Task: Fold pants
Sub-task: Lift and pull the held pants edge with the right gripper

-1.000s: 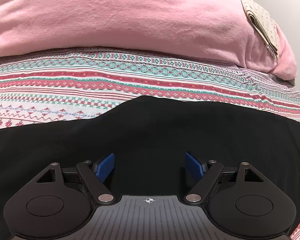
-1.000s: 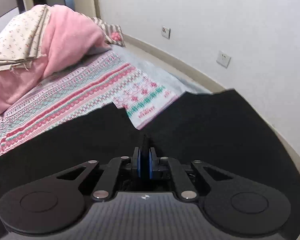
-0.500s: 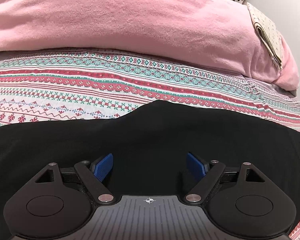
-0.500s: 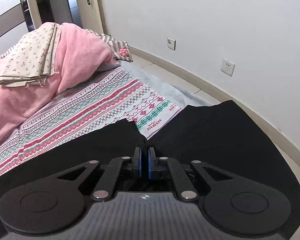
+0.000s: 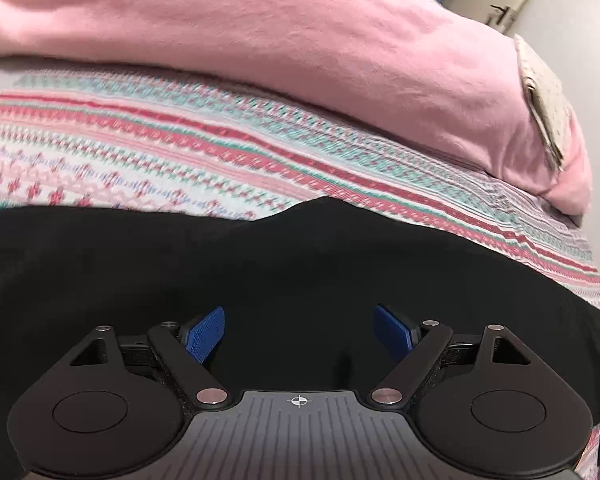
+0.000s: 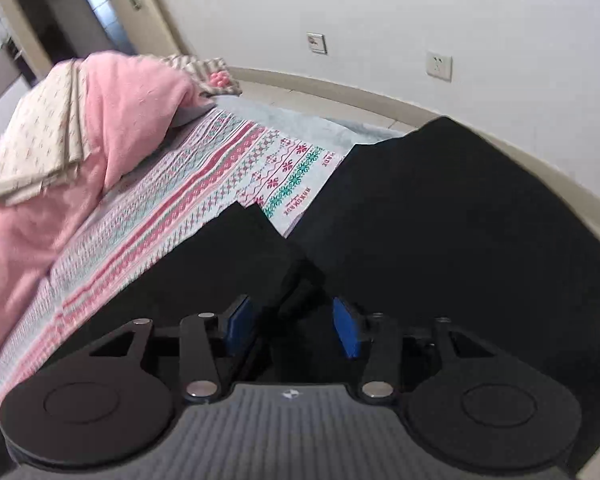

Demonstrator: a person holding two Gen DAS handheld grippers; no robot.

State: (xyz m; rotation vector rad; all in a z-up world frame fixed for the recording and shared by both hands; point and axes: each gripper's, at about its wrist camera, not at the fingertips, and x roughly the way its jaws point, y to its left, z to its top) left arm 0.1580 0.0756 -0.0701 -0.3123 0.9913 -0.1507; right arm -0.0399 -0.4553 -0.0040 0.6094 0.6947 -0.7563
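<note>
Your left wrist camera looks steeply down, close over the black fabric pants [image 5: 300, 264]; your right faces along the bed. Both share the fluffy pink blanket [image 5: 284, 52].

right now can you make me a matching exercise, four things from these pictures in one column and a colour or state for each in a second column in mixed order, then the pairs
Things
1. pants
2. blanket heaped at the far side of the bed
3. left gripper
4. right gripper

Colour or state
A. plain pink
B. jaws opening, a fold of black cloth between them
C. black, spread on the patterned bedsheet
D. jaws wide apart over black cloth, gripping nothing

Pairs: 1-C, 2-A, 3-D, 4-B
</note>
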